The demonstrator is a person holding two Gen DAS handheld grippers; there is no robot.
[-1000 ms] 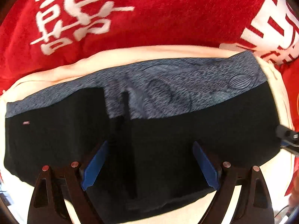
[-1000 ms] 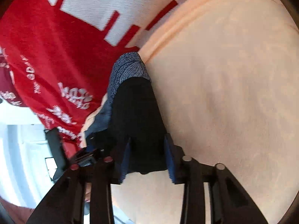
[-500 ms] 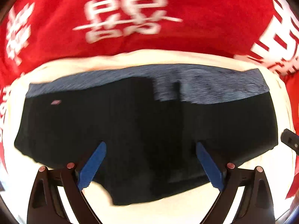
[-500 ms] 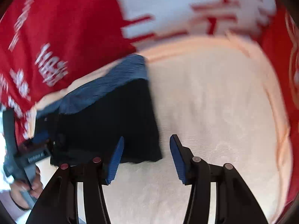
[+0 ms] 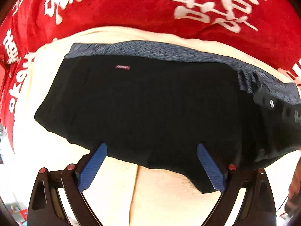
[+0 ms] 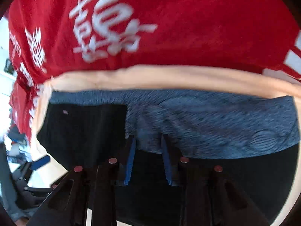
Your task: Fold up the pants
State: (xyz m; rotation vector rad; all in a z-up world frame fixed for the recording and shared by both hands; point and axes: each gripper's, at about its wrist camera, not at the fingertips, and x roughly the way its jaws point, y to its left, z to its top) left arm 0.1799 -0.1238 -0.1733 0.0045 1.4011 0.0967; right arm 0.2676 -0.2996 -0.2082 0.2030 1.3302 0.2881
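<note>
The black pants (image 5: 146,109) lie folded into a wide block on a cream cloth (image 5: 161,194), with a blue-grey patterned band (image 5: 169,50) along the far edge. My left gripper (image 5: 151,167) is open and empty, its blue pads straddling the near edge of the pants. The right gripper's black body (image 5: 278,109) shows at the right end of the pants. In the right wrist view my right gripper (image 6: 148,146) is open a little over the pants (image 6: 84,131), fingertips at the seam between the black part and the blue-grey band (image 6: 216,122). It holds nothing that I can see.
A red blanket with white characters (image 5: 131,5) lies beyond the cream cloth and shows in the right wrist view (image 6: 169,18). The left gripper's blue pad (image 6: 40,162) shows at lower left of the right wrist view. A room's clutter is at the far left.
My right gripper let go of the pants' end and swung round to sit over the pants. My left gripper drew back toward the near edge and shifted right; the pants lie flat.
</note>
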